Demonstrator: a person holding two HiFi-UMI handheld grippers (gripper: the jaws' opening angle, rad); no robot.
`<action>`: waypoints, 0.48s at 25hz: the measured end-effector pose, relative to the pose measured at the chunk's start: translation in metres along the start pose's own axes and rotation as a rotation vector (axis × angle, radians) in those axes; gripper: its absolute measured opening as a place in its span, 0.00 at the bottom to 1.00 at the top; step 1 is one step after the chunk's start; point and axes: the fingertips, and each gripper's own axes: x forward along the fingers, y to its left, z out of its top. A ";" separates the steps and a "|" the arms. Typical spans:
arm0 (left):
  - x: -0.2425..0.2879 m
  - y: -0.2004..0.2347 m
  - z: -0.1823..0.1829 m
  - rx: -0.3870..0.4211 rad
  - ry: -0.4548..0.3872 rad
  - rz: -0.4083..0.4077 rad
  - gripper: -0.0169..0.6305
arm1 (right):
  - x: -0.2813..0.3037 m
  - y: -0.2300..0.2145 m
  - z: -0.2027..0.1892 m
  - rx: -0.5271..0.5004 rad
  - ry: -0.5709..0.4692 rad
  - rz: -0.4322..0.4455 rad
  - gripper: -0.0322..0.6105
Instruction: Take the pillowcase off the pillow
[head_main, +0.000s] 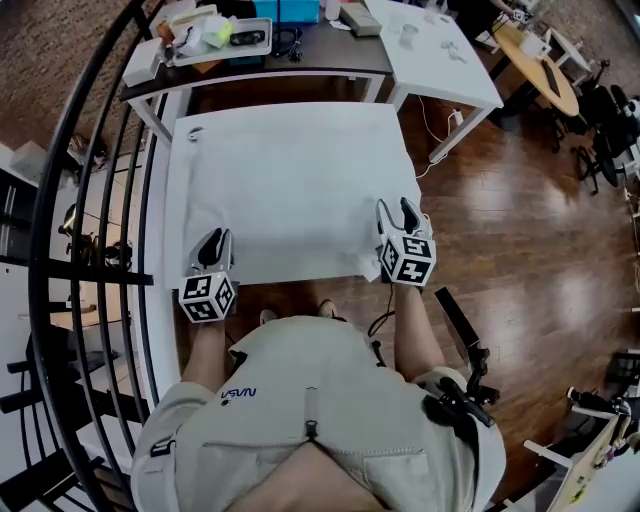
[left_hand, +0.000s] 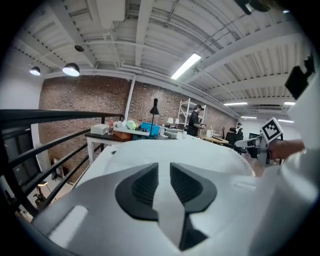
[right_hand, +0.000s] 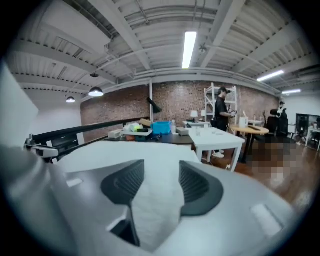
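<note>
A white pillow in its pillowcase (head_main: 290, 190) lies flat on a white table (head_main: 174, 215) in front of me. My left gripper (head_main: 212, 245) sits at the pillow's near left corner. In the left gripper view its jaws (left_hand: 164, 172) stand a narrow gap apart, with white cloth (left_hand: 170, 155) showing in the gap and the pads not pressing on it. My right gripper (head_main: 398, 212) is at the near right corner. In the right gripper view its jaws (right_hand: 162, 175) are wide apart, and a fold of white pillowcase (right_hand: 155, 200) lies loose between them.
A black railing (head_main: 90, 200) runs close along the table's left side. Behind the table stands a dark desk (head_main: 300, 62) with a tray and small items, and a white table (head_main: 440, 60) at the back right. Wooden floor (head_main: 520, 220) lies to the right. A person (right_hand: 220, 107) stands far off.
</note>
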 end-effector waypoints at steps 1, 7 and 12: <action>-0.007 -0.008 0.010 0.029 -0.029 -0.003 0.12 | -0.009 0.001 0.008 0.006 -0.034 -0.016 0.34; -0.023 -0.060 0.080 0.208 -0.170 -0.037 0.03 | -0.051 0.034 0.052 0.007 -0.171 0.008 0.05; -0.037 -0.100 0.110 0.263 -0.267 -0.060 0.03 | -0.082 0.068 0.082 0.006 -0.278 0.055 0.05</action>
